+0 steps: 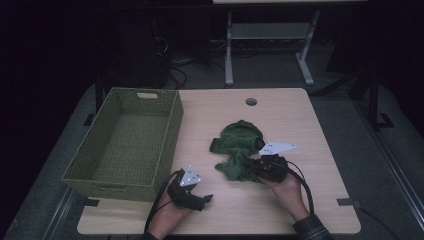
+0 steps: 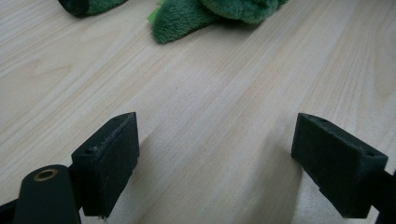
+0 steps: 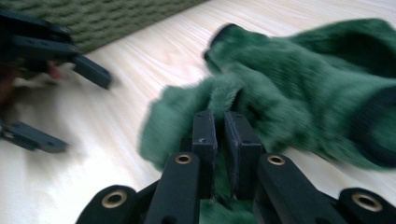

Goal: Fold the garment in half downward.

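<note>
Between the right gripper's (image 3: pixel 219 122) jaws sits only a thin fold of the green fleece garment (image 3: pixel 299 98) — the two pads are nearly together, pinching fuzzy fabric at the garment's near edge, while the rest lies bunched on the wooden table (image 1: pixel 300 115), right of centre. That shallow pinch is the main risk: the pile is soft and slippery, so a quick pull could let the fold slide out and leave the garment where it is. Because one edge is held, the loose bulk would also trail and drag across the tabletop, and it could snag on the rim of the woven green basket (image 1: pixel 172 107) at the table's left if lifted too low. Farther out, the left gripper (image 2: pixel 215 154) hovers over bare wood with its jaws wide apart and nothing between them — near enough that a careless sweep could knock the two tools together.
</note>
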### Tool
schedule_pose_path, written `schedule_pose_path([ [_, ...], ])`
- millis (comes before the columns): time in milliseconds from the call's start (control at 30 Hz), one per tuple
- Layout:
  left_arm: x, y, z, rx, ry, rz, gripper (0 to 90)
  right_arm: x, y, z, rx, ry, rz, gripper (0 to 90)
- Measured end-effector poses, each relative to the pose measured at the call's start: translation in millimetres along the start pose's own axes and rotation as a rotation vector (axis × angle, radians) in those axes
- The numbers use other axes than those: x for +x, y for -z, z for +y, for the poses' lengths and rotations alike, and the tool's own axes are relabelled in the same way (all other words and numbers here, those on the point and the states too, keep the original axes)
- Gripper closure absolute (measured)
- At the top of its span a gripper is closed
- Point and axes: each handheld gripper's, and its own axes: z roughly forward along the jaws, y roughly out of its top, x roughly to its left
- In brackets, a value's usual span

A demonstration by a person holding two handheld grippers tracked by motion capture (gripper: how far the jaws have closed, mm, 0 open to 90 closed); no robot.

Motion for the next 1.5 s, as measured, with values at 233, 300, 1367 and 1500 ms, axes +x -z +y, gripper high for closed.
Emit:
schedule_pose_path([
  [233, -0.3, -0.3, 0.0, -0.004, 0.005, 0.000, 14.5, -5.3, 13.7, -3.7, -0.016, -0.012, -0.023, 82.9],
  [300, 0.0, -0.3, 0.2, -0.004, 0.001, 0.002, 14.5, -3.4, 17.8, 2.3, -0.043, -0.009, -0.008, 84.4],
  [1367, 0.2, -0.4, 0.4, -0.001, 0.001, 0.003, 14.5, -9.8, -44.3, -6.1, 0.143, -0.014, -0.032, 89.7],
  [1500, 0.4, -0.5, 0.5, 0.000, -0.001, 0.002, 14.5, -12.8, -28.7, -2.1, 0.083, -0.007, -0.031, 84.1],
])
